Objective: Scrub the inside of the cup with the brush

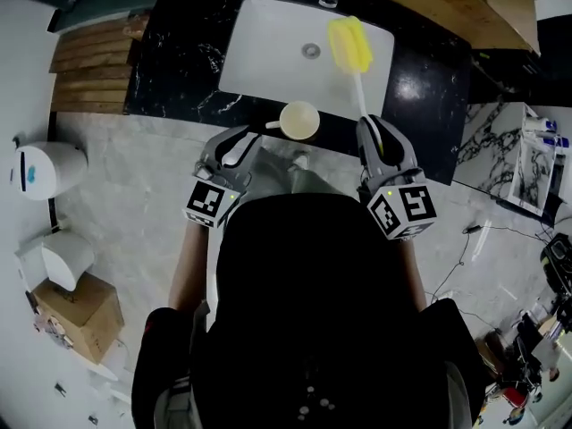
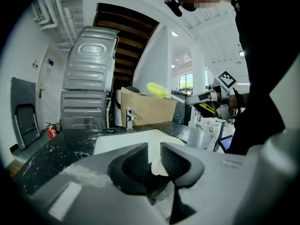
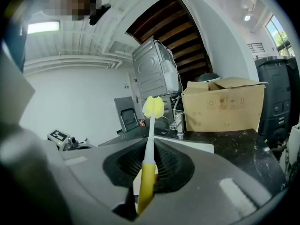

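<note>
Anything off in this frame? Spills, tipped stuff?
Nothing stands out. The cup stands upright at the sink's front edge, the brush is straight in the right gripper, and no spill shows.

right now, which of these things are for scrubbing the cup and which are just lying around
For the job:
- cup, at the sink's front edge
- brush, held in the right gripper, its yellow head over the sink

Just lying about:
- cardboard box on the floor
- wooden boards
- white bin
</note>
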`<action>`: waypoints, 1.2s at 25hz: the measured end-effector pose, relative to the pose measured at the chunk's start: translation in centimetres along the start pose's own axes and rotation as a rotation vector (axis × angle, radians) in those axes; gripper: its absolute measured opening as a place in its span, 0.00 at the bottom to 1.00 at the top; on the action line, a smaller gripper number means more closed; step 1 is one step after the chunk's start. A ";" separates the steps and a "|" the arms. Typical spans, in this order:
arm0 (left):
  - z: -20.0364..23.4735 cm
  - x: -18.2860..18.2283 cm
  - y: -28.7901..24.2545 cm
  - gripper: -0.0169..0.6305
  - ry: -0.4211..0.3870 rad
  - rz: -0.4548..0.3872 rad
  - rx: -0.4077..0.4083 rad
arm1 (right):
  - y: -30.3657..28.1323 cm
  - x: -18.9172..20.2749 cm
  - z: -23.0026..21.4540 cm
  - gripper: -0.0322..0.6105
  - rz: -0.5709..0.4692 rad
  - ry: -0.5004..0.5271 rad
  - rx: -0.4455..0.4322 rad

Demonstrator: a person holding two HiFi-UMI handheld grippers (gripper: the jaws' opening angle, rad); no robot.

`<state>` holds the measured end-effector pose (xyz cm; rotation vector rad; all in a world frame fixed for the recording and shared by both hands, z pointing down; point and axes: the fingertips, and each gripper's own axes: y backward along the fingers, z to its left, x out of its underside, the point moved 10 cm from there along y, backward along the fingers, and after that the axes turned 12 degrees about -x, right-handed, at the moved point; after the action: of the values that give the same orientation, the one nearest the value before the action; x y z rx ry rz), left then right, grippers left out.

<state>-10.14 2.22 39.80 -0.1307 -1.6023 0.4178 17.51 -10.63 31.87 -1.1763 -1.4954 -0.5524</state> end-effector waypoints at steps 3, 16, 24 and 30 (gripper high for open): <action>0.0 0.8 -1.3 0.19 -0.059 0.013 0.041 | 0.0 0.0 -0.9 0.12 0.017 -0.009 0.001; -0.3 3.8 -5.2 0.23 -0.209 0.145 0.178 | -1.1 -0.5 -2.5 0.12 0.074 -0.005 0.002; -1.0 4.5 -6.7 0.22 -0.219 0.173 0.239 | -1.8 -0.4 -3.4 0.12 0.093 -0.006 0.009; -0.7 4.1 -6.9 0.12 -0.230 0.169 0.235 | -2.6 -0.5 -3.8 0.12 0.097 -0.008 -0.005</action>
<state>-8.61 -2.63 46.05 -0.0403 -1.7595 0.7715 16.96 -15.03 33.12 -1.2493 -1.4356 -0.4864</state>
